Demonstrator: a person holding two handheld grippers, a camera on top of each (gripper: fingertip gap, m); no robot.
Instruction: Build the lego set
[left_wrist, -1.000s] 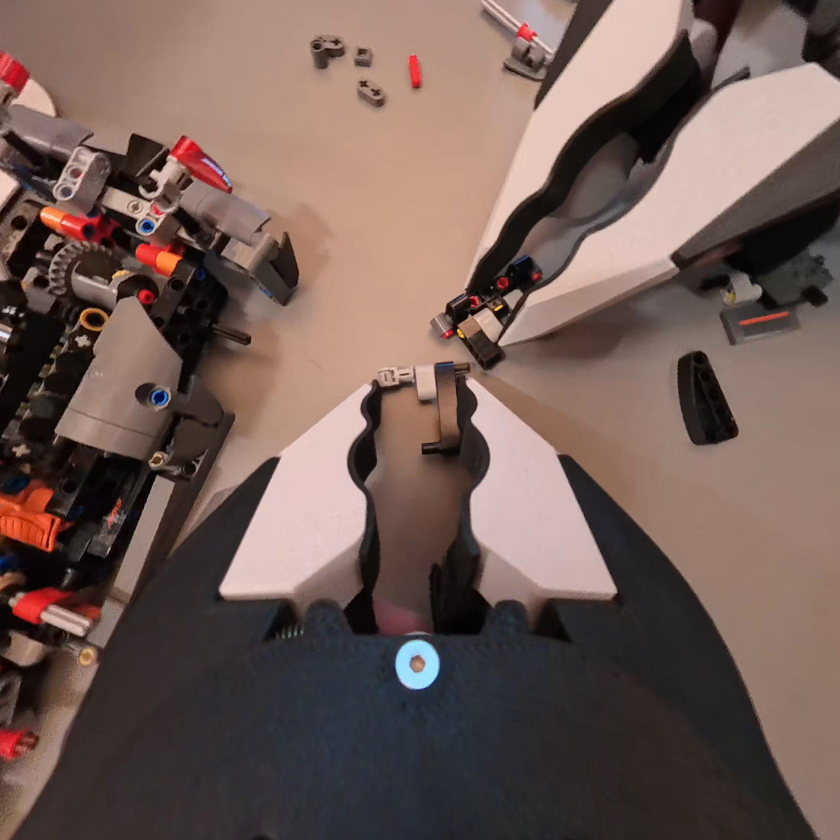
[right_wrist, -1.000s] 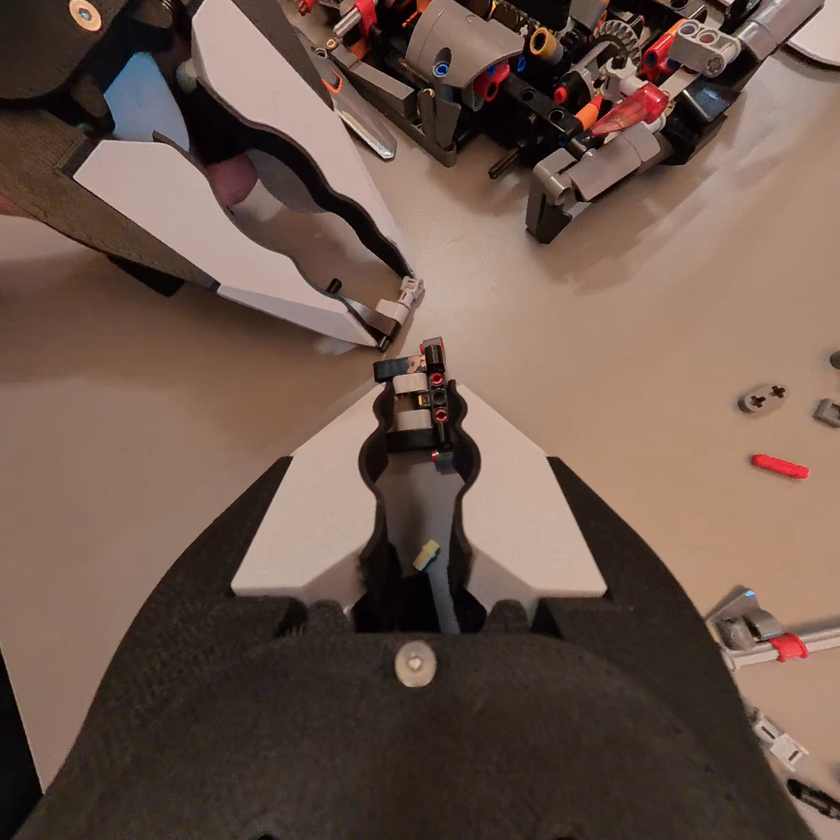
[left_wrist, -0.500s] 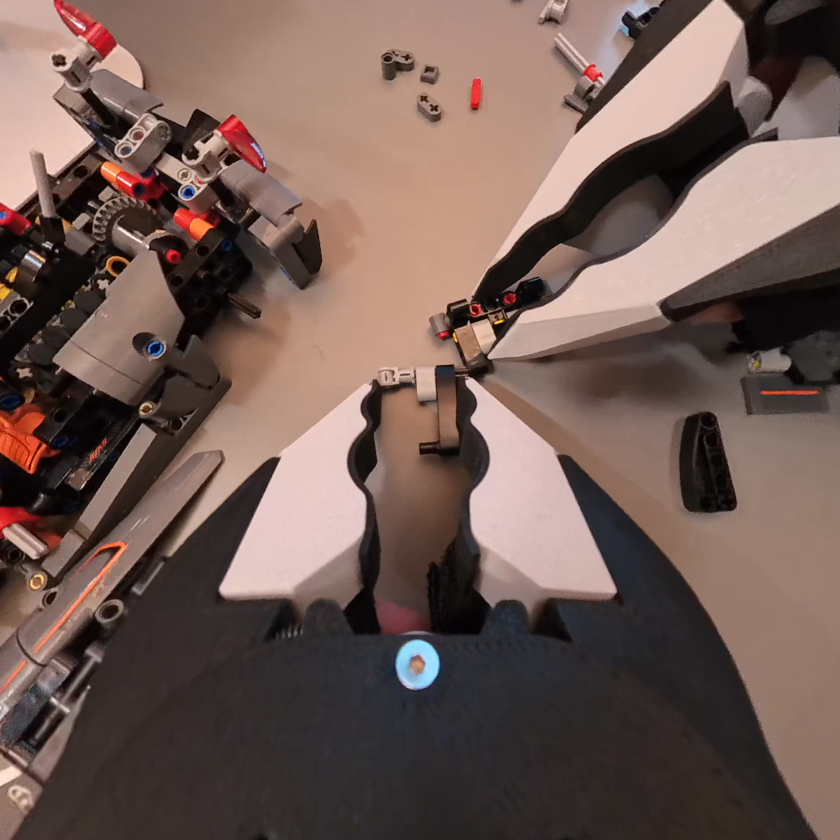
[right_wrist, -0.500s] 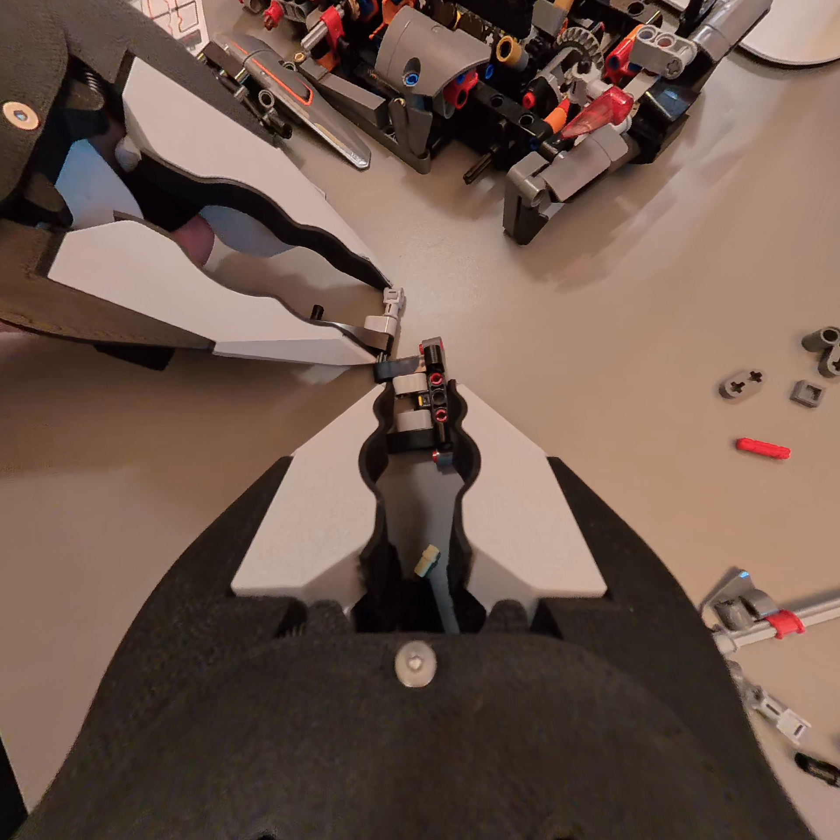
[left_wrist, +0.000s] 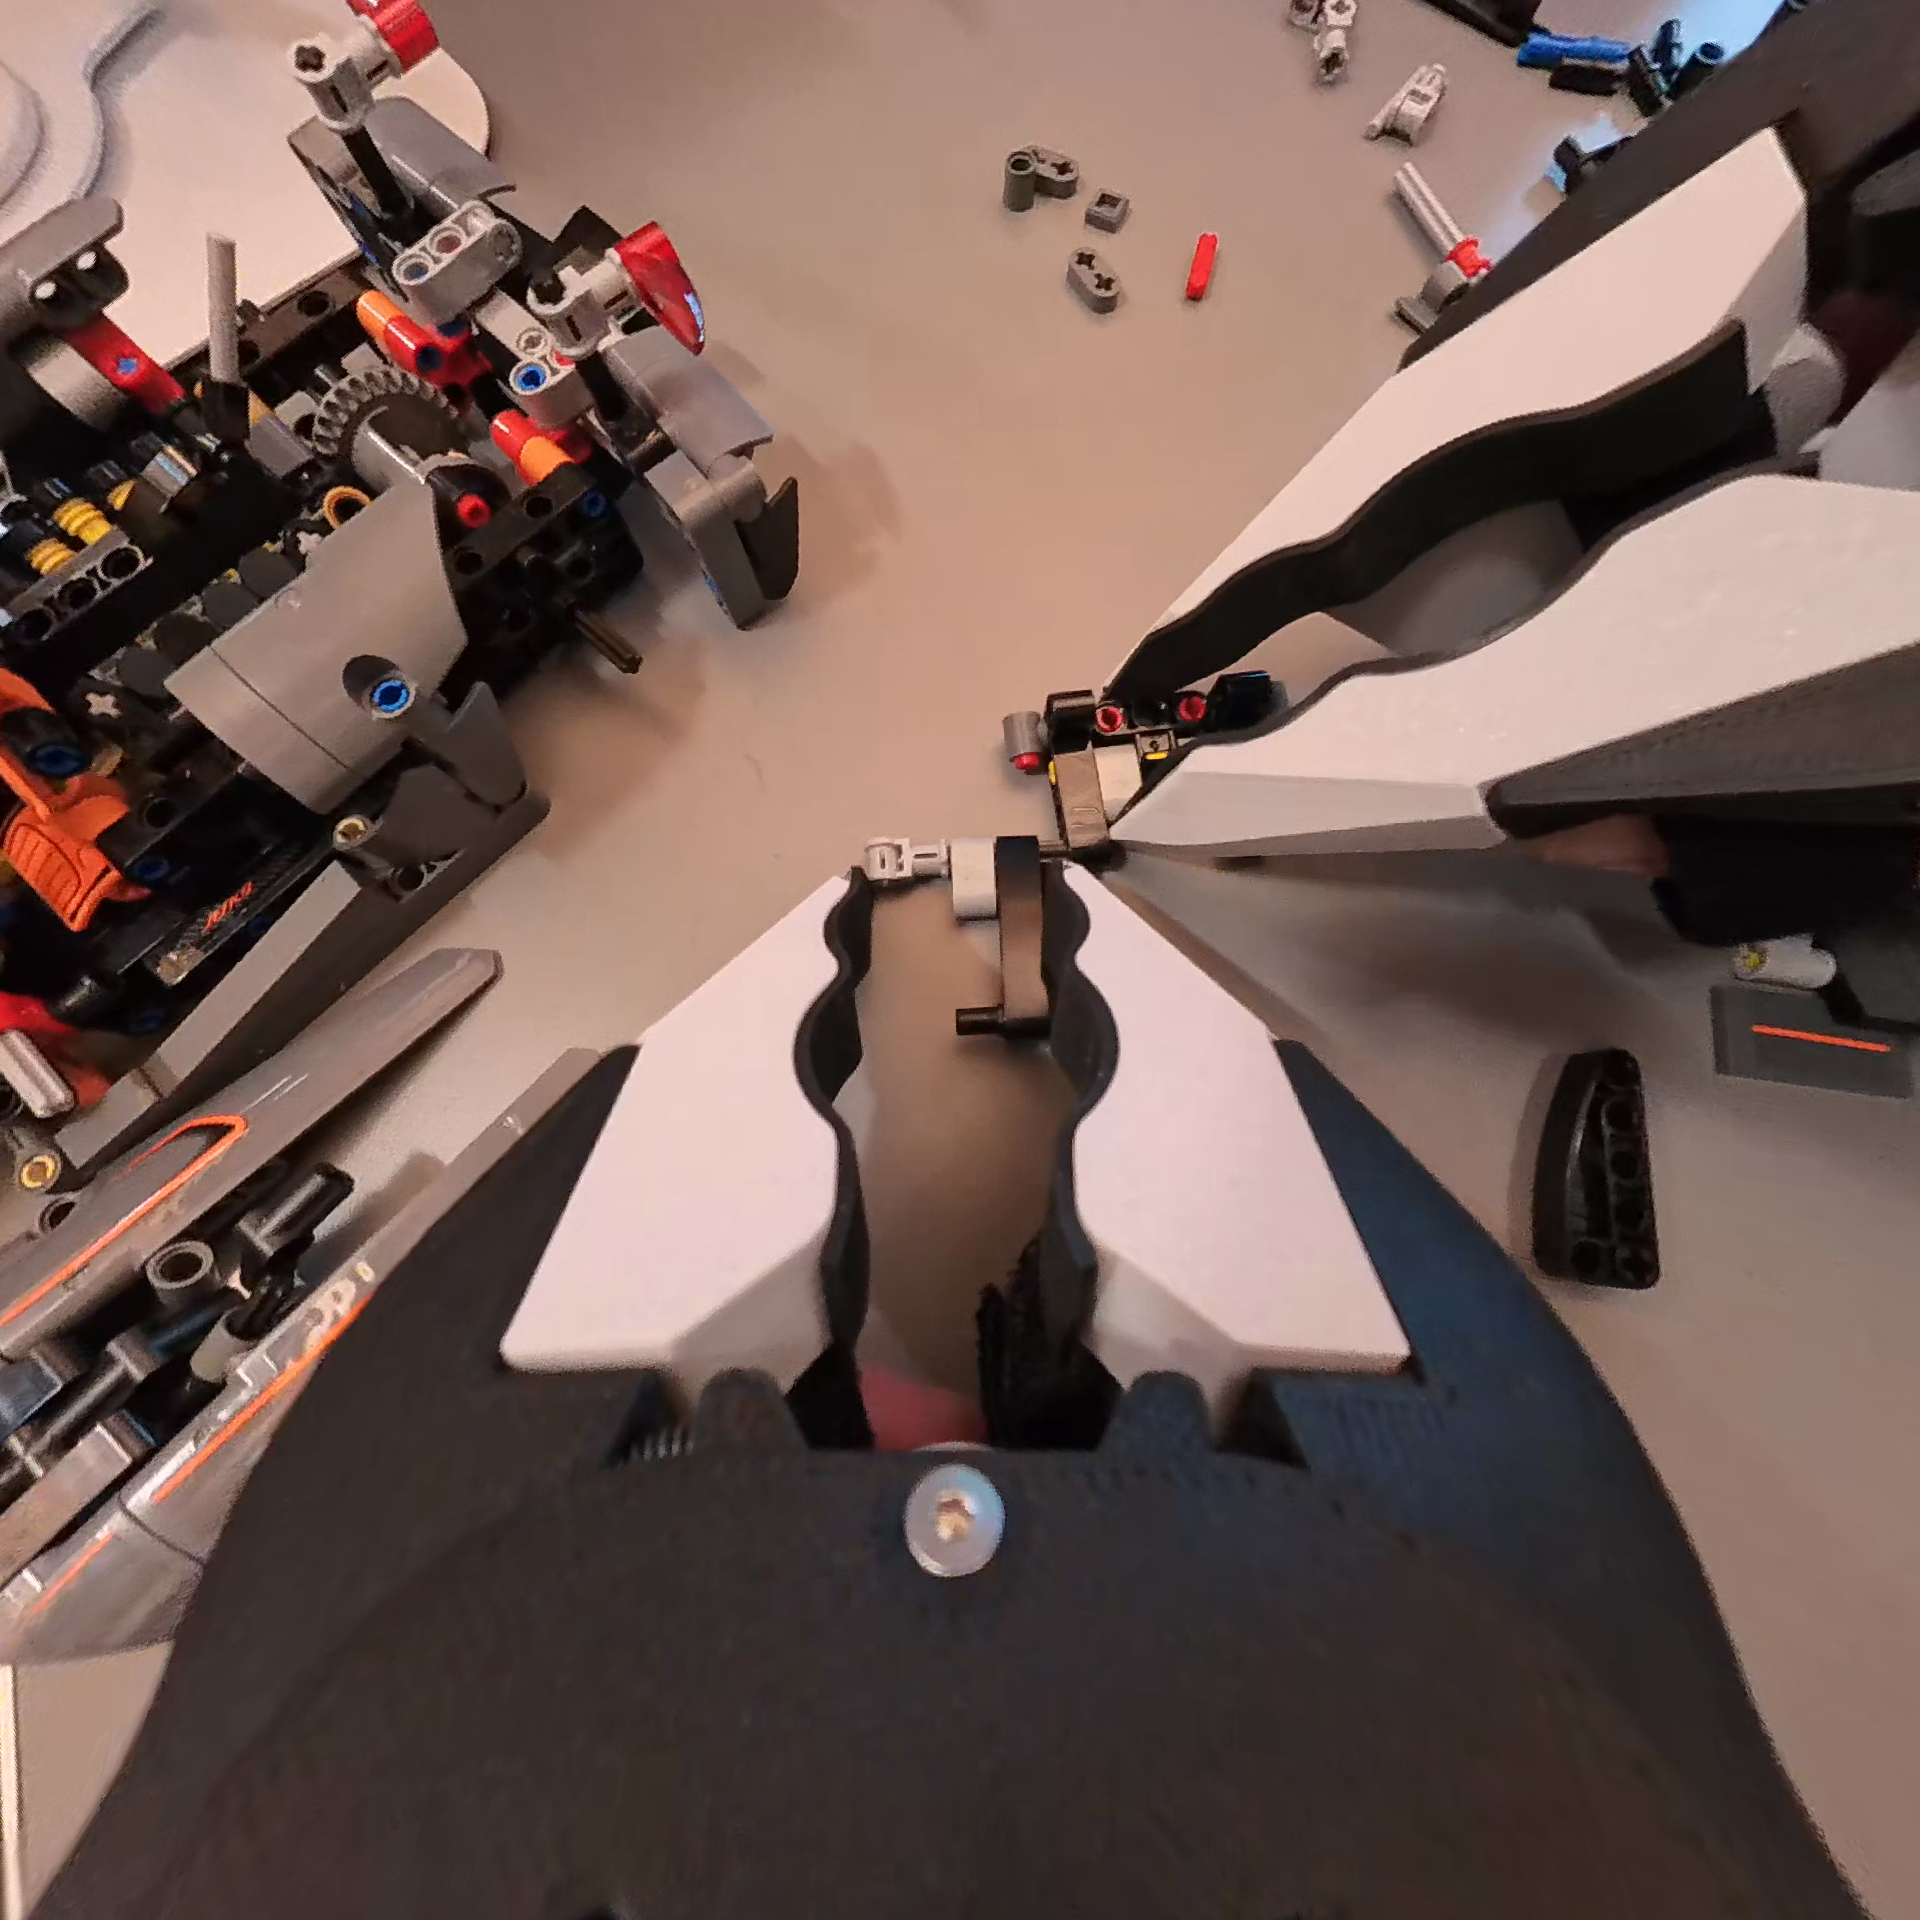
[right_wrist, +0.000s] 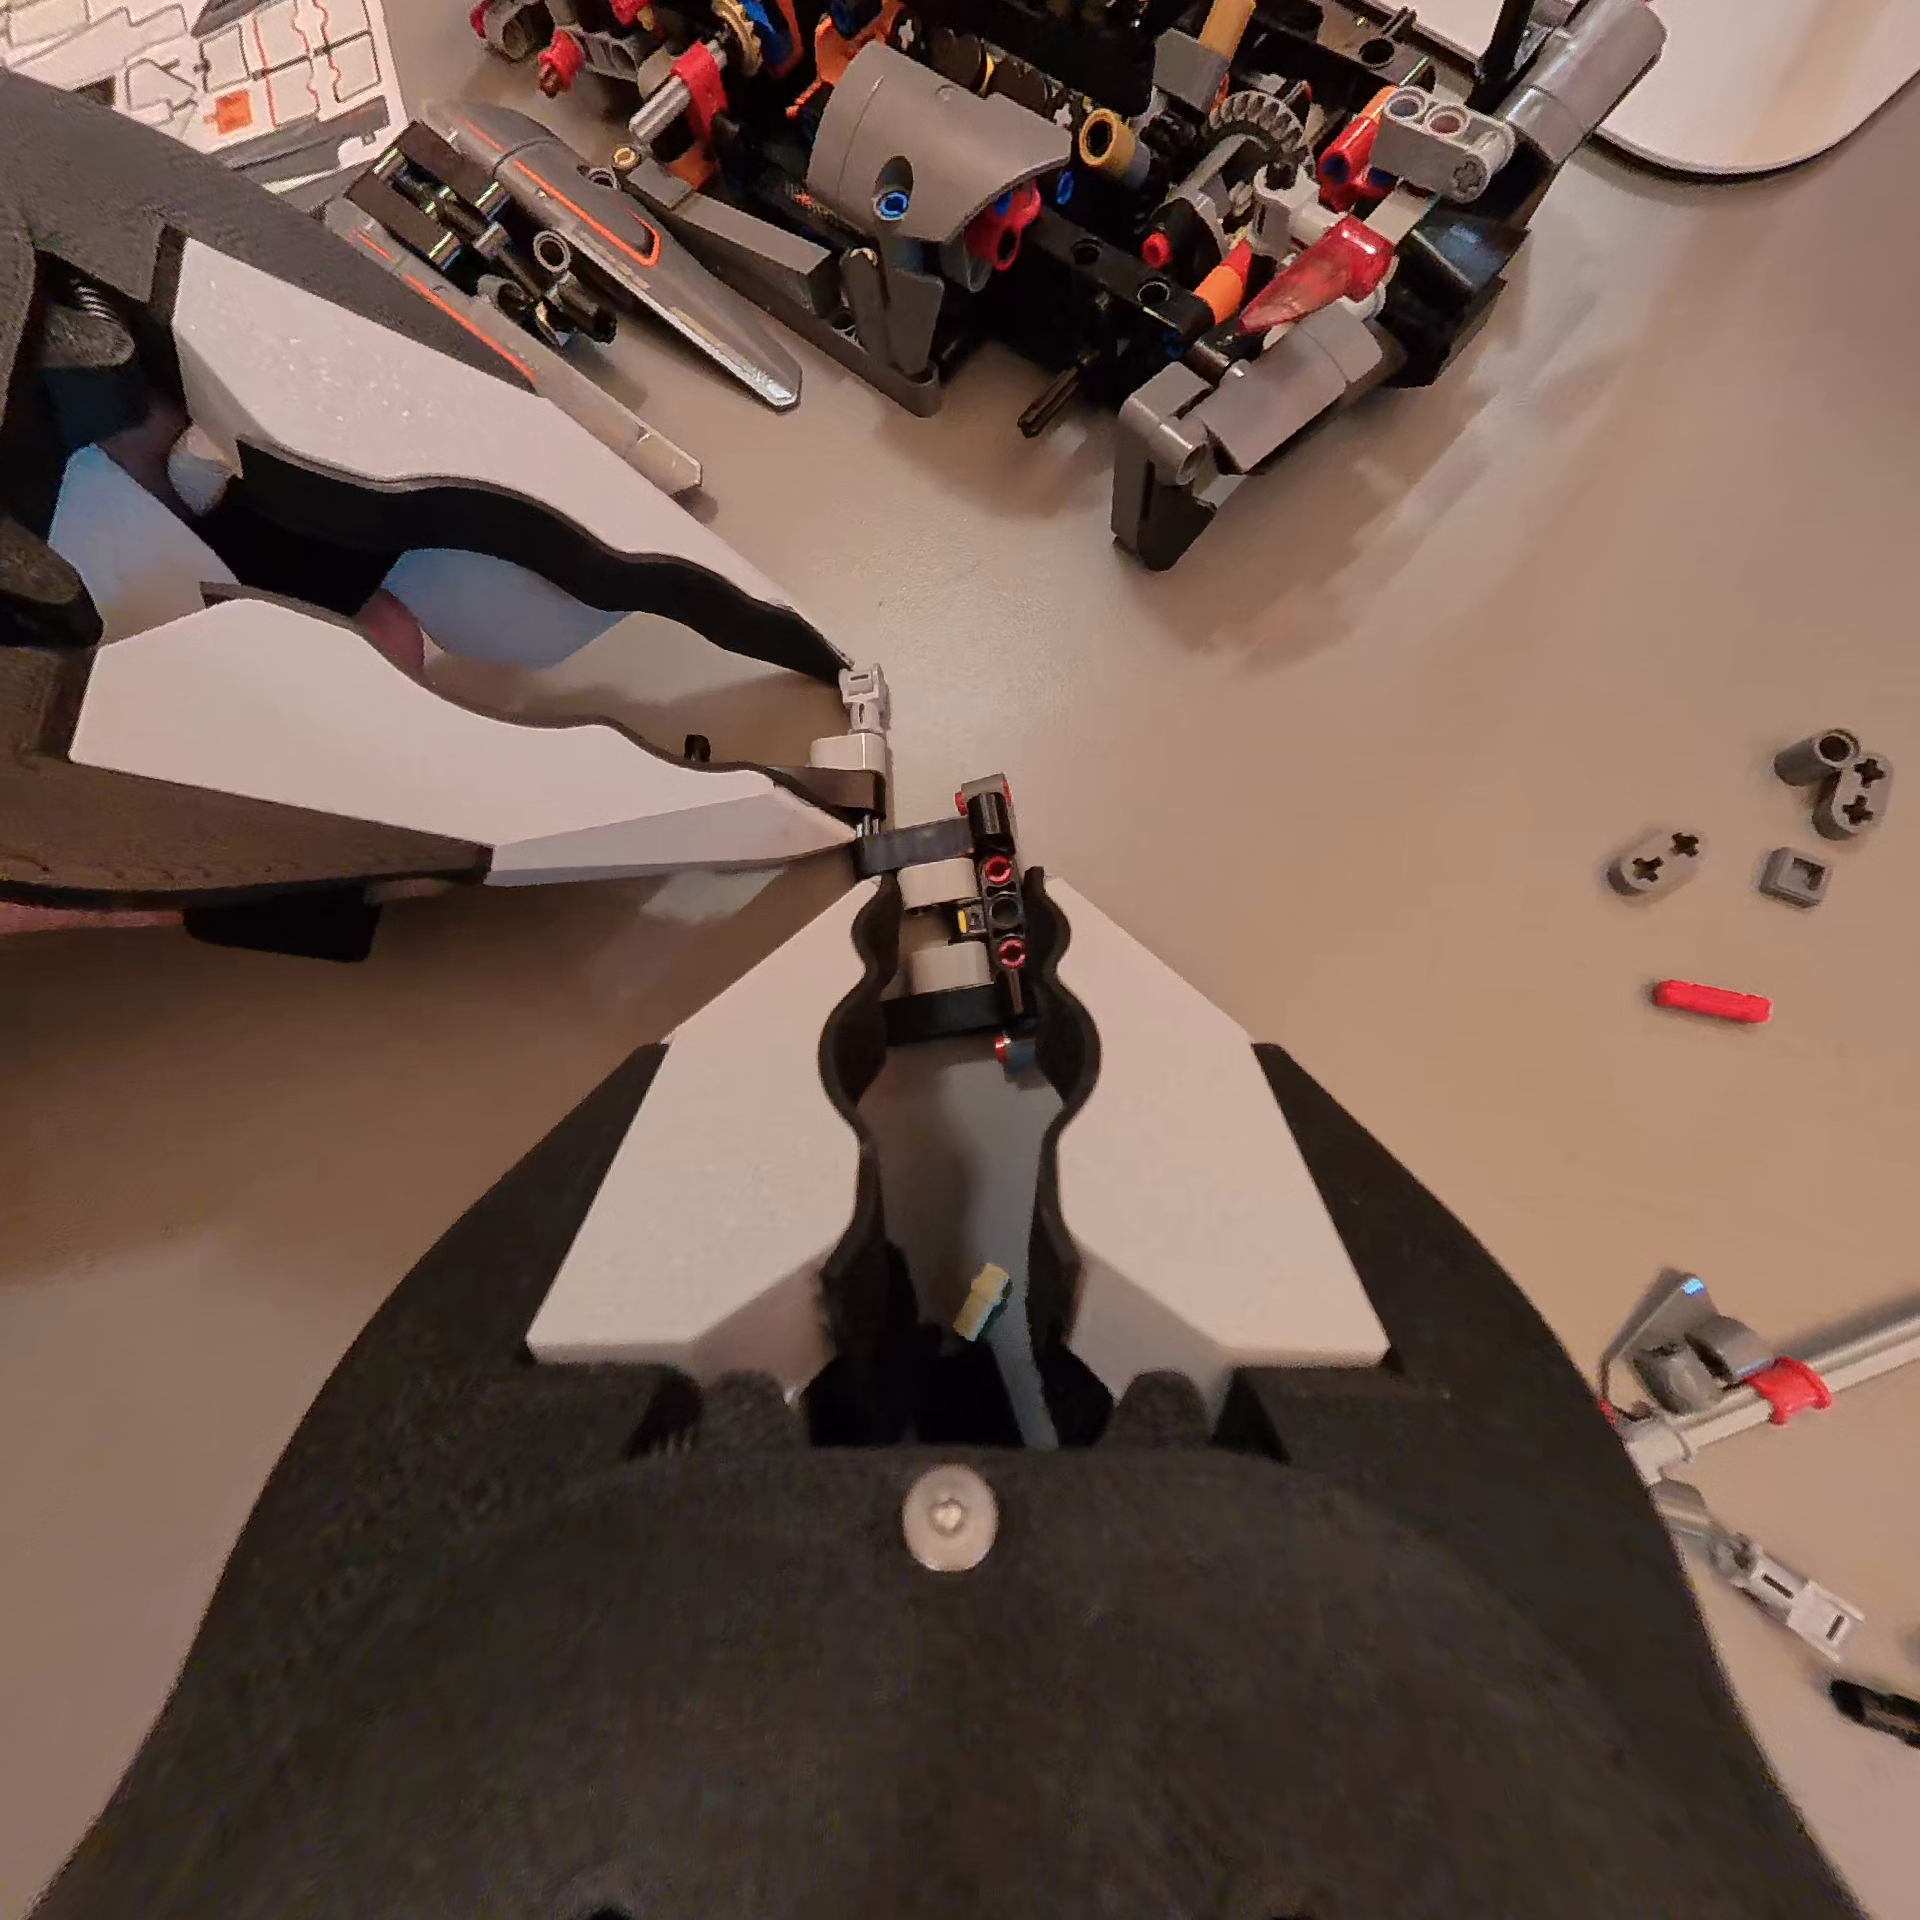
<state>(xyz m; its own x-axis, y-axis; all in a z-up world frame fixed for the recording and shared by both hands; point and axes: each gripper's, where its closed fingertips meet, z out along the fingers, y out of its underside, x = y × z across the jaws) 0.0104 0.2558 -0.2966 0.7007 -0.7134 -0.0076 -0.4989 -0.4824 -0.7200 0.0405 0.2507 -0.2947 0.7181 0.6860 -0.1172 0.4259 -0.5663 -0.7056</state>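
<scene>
My left claw (left_wrist: 961, 883) clamped on a black-and-grey lever piece (left_wrist: 1013, 935), right claw (right_wrist: 961, 914) clamped on a small black assembly (right_wrist: 982, 914), tips touching mid-frame.

- Left gripper (left_wrist: 961, 883): fingers drawn close, tips pinching a small grey-and-black piece (left_wrist: 997, 914) across the gap; the piece sits against the right-hand finger (left_wrist: 1174, 1122).
- Seen from the right wrist view, the left gripper (right_wrist: 868, 748) enters from the left side, lying low and nearly level over the surface (right_wrist: 1299, 727).
- Right gripper (right_wrist: 956, 935): fingers close together, clamped on a small black assembly with red pins (right_wrist: 977, 914) near the tips.
- From the left wrist view, the right gripper (left_wrist: 1117, 764) reaches in from the upper right, angled downward.
- The two grippers' tips meet almost head-on; the held pieces touch or nearly touch, cannot tell which.
</scene>
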